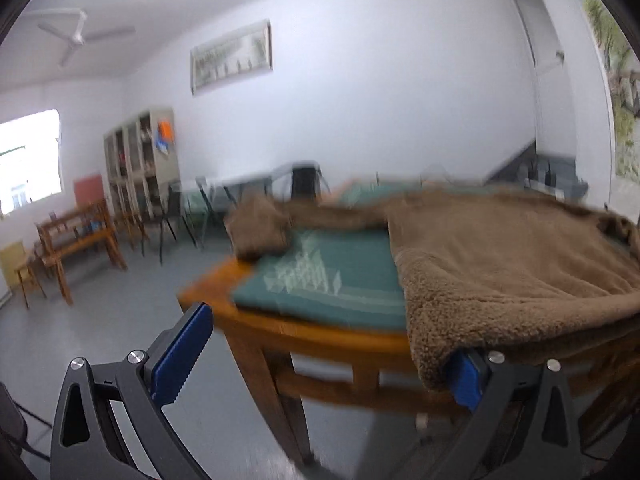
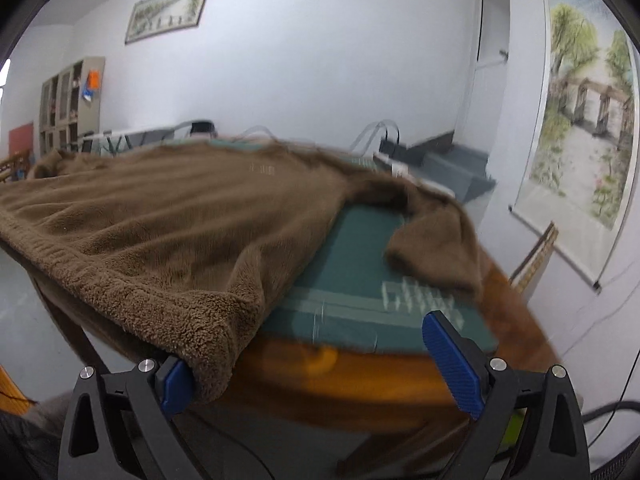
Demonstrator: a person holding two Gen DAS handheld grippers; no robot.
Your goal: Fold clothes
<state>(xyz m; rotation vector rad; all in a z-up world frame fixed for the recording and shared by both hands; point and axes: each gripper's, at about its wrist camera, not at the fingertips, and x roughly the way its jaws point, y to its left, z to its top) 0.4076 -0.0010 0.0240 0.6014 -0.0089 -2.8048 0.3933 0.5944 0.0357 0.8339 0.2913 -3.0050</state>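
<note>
The brown fleece garment [image 1: 500,256] is spread ahead on the table [image 1: 320,336], its near hem running across between both tools. The left gripper [image 1: 324,364] and right gripper [image 2: 320,368] are spread wide; each hem corner drapes over an inner finger, ungripped.

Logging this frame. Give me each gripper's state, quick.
Left gripper: open, brown garment hem draped over one finger, not clamped.
Right gripper: open, same hem over one finger.

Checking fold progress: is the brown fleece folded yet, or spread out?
Spread out. The fleece lies flat over the green mat, one sleeve out to the side, its hem hanging off the table; no fold shows.
</note>
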